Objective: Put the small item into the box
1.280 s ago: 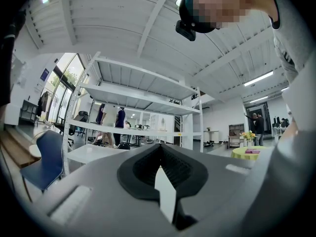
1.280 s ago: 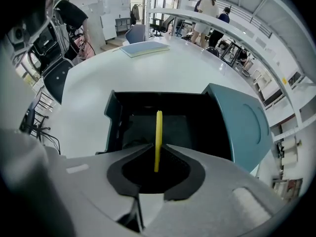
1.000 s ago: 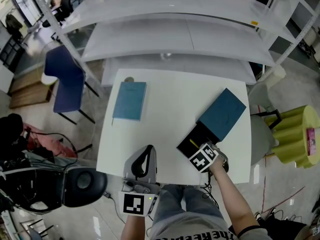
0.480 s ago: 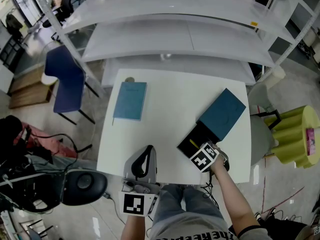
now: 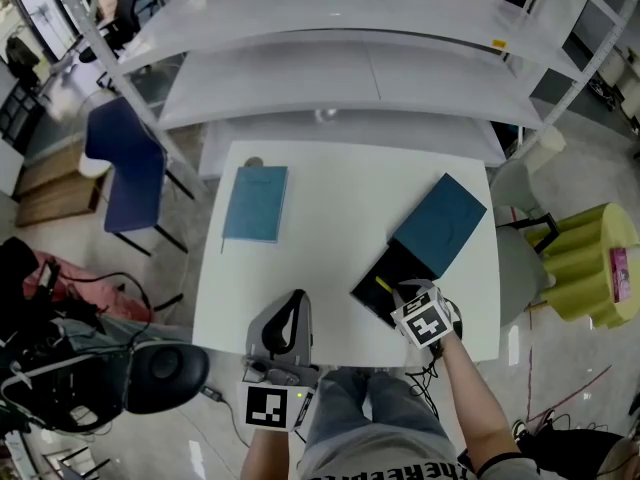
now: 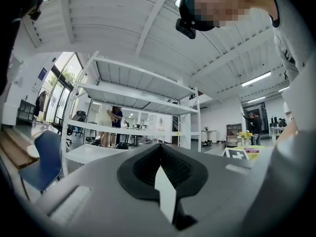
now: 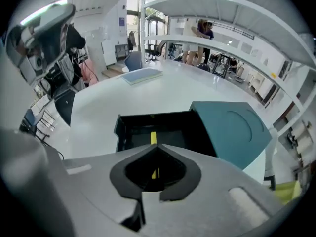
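The black box [image 5: 392, 274] lies open on the right of the white table [image 5: 330, 228], its teal lid [image 5: 438, 226] folded back behind it. A small yellow stick-like item [image 5: 383, 285] lies inside the box; in the right gripper view the yellow item [image 7: 153, 138] rests on the floor of the box [image 7: 168, 125]. My right gripper [image 5: 428, 320] [image 7: 157, 147] sits just in front of the box, jaws shut with nothing between them. My left gripper [image 5: 285, 330] [image 6: 159, 145] is at the table's front edge, shut and empty, pointing up at the shelves.
A teal notebook [image 5: 255, 203] lies at the table's back left. White shelving [image 5: 340, 78] rises behind the table. A blue chair [image 5: 125, 163] stands to the left and a yellow stool [image 5: 590, 263] to the right.
My right gripper has drawn back a little from the box toward the table's front right. The left gripper has stayed in place.
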The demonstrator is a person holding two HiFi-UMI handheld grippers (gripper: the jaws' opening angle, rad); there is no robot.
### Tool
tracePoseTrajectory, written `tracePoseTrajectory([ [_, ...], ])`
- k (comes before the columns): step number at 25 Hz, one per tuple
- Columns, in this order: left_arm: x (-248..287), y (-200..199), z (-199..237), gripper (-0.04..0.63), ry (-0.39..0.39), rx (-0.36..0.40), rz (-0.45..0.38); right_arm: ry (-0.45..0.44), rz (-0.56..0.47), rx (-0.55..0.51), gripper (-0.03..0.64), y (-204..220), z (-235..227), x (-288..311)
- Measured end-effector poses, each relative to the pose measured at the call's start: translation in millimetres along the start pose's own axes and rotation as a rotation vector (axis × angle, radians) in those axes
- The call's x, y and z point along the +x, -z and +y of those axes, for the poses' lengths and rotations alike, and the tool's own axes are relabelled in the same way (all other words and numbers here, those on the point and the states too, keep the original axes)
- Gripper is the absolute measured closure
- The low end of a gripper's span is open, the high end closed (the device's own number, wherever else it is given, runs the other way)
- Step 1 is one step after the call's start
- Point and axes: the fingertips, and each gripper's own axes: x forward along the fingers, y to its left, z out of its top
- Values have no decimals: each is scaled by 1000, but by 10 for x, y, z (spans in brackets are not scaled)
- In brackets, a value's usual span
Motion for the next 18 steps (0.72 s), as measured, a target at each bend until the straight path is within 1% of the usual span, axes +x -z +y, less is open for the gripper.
tracePoseTrajectory([
  [4, 41, -22, -61, 575, 18, 6, -2, -56, -108, 119, 612, -63, 21, -162],
  [8, 97, -47, -137, 575, 39, 12, -8, -82, -253, 198, 614, -171, 28, -366],
  [14, 173, -137, -275, 575, 74, 23, -13, -39, -422, 230, 614, -314, 2, -743],
  [18, 212, -151, -355, 575, 89, 29, -17, -12, -486, 223, 614, -353, -18, -899],
])
